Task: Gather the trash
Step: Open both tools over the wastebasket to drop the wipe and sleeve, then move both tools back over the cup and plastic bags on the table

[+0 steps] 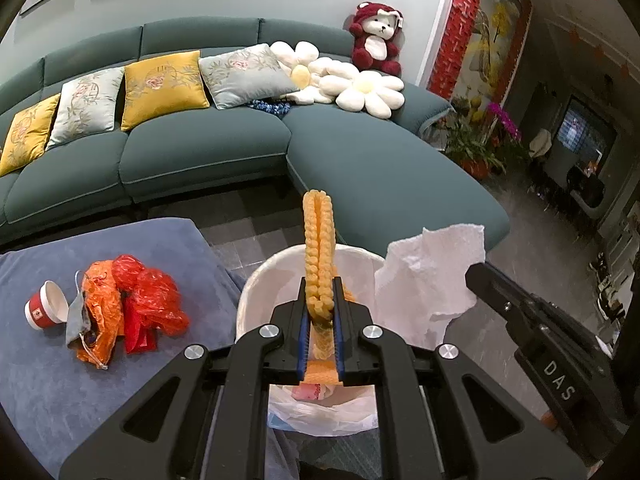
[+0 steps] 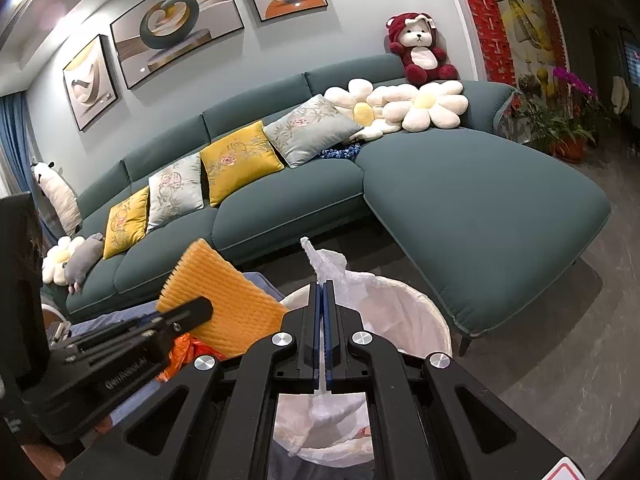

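Presently, left wrist view: the left gripper (image 1: 320, 312) is clamping a folded yellow ribbed foam sheet (image 1: 318, 248) above the white lined trash bin (image 1: 256, 280); red and orange plastic bags (image 1: 132, 300) are lying on the blue-covered table (image 1: 40, 380).

Right wrist view: the right gripper (image 2: 323, 296) is pinching crumpled white tissue paper (image 2: 324, 260) over the bin.

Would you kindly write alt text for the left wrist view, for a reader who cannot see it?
The left gripper, jaws shut, holds a yellow foam sheet edge-on above a white bin lined with a plastic bag. To the right, the right gripper holds a white tissue. Left, a red paper cup and crumpled orange-red plastic bags lie on a blue-grey surface; a teal sofa stands behind.
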The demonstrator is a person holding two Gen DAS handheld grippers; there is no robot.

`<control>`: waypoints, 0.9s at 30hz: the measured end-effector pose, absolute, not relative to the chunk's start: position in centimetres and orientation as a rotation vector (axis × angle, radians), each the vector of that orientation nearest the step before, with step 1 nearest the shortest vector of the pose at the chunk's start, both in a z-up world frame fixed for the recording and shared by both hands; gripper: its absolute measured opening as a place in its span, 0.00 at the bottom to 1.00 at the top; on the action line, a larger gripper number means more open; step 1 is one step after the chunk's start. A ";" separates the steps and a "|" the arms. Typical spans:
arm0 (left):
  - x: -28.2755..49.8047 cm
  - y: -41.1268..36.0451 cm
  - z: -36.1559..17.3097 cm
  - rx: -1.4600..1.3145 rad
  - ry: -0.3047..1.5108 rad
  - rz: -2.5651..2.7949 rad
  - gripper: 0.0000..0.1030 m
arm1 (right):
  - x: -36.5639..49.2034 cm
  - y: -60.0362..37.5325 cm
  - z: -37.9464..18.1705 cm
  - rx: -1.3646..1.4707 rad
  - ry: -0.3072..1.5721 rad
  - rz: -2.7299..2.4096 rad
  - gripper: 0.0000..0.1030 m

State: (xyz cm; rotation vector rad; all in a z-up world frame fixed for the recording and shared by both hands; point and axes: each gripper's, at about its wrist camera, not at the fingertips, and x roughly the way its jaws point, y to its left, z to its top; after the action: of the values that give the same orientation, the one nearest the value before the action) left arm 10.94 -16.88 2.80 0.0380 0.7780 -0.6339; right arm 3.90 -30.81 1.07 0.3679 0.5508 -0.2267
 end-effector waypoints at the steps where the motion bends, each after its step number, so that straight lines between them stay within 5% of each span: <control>1: 11.0 -17.0 2.7 0.036 0.783 -0.639 0.09 | 3.9 -30.8 1.0 0.368 0.551 -0.229 0.02; 4: 11.2 -17.3 2.3 0.027 0.810 -0.641 0.13 | 4.0 -30.9 1.0 0.362 0.550 -0.234 0.03; 6: 11.1 -17.3 2.1 0.029 0.806 -0.616 0.35 | 4.1 -30.7 1.0 0.357 0.549 -0.244 0.12; 9: 11.0 -17.1 2.3 0.033 0.791 -0.586 0.49 | 3.8 -30.5 0.9 0.351 0.543 -0.248 0.25; 27: 12.1 -12.0 2.6 -0.015 0.796 -0.496 0.51 | 5.0 -27.9 1.3 0.335 0.546 -0.205 0.40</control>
State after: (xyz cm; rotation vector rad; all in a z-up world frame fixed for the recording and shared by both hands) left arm 12.07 -12.00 2.59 -0.0152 0.7962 -0.4962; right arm 4.97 -27.95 1.31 0.3347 0.5463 -0.2047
